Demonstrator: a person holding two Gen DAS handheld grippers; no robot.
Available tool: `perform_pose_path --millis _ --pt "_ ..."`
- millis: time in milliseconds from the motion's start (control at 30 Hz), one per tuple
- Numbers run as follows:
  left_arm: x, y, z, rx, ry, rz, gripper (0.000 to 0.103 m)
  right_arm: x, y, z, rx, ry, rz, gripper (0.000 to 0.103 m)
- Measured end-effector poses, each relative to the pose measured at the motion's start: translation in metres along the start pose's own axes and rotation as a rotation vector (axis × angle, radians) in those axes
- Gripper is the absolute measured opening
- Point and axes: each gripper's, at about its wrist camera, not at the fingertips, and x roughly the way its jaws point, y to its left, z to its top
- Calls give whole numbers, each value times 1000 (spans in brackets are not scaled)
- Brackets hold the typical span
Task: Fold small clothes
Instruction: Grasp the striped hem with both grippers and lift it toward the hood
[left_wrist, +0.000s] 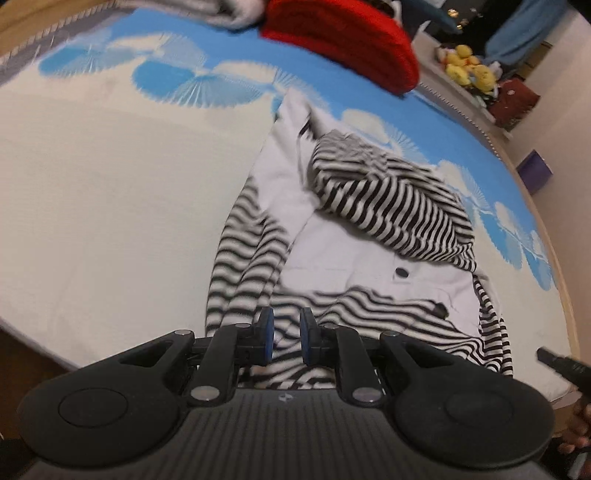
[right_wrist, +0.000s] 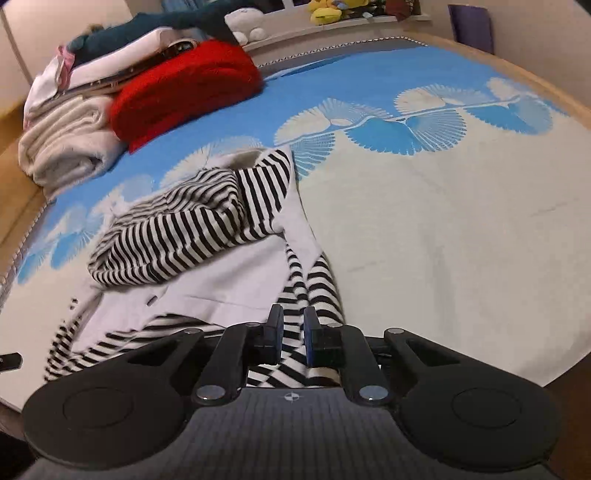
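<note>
Left claw (left_wrist: 284, 341): low in the left wrist view, at 6 o'clock; its blue pads stand a narrow gap apart with nothing pinched between them, striped cloth lying beyond the gap
Right claw (right_wrist: 293, 341): at 6 o'clock in the right wrist view; pads likewise slightly parted, gripping nothing, striped sleeve seen past them
Garment (left_wrist: 343, 236): a small white and black-striped hooded top, spread on the bed just ahead of both claws; from the left claw it runs toward 12 and 1 o'clock
Hood (left_wrist: 391, 206): striped, bunched on the white body, at 1 o'clock from the left claw and 11 o'clock from the right
Sleeve (right_wrist: 317, 291): striped, folded in along the garment's edge, at 12 o'clock from the right claw
Button (left_wrist: 401, 272): dark, on the white front below the hood
Bed (right_wrist: 461, 240): white and blue cover with fan prints
Red knit (right_wrist: 184, 92): folded, at 11 o'clock, far side of the bed
Stack (right_wrist: 74, 122): pale folded clothes touching the red knit on its left
Plush toys (left_wrist: 467, 68): yellow, on a ledge at 1 o'clock
</note>
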Motion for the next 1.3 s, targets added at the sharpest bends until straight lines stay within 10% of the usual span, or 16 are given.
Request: perform_pose_path --millis 367,700,767,833,900,1067,1300 --pt "43 30 -11 -145 175 53 62 46 -6 -24 89 224 -28 53" --pt "69 28 -21 -139 248 106 62 74 7 -34 39 314 -67 63" --pt "71 27 -23 -125 256 110 57 74 14 -34 4 312 -55 59" --pt "71 25 -24 -99 254 117 37 75 20 -35 -17 309 -26 20" --pt "68 24 -25 -88 242 102 10 70 20 -33 -18 294 3 9" --pt "37 19 -22 -81 145 40 9 32 -10 -21 130 176 17 6" --pt "50 25 -27 -115 220 68 22 47 -19 -31 134 280 -4 9"
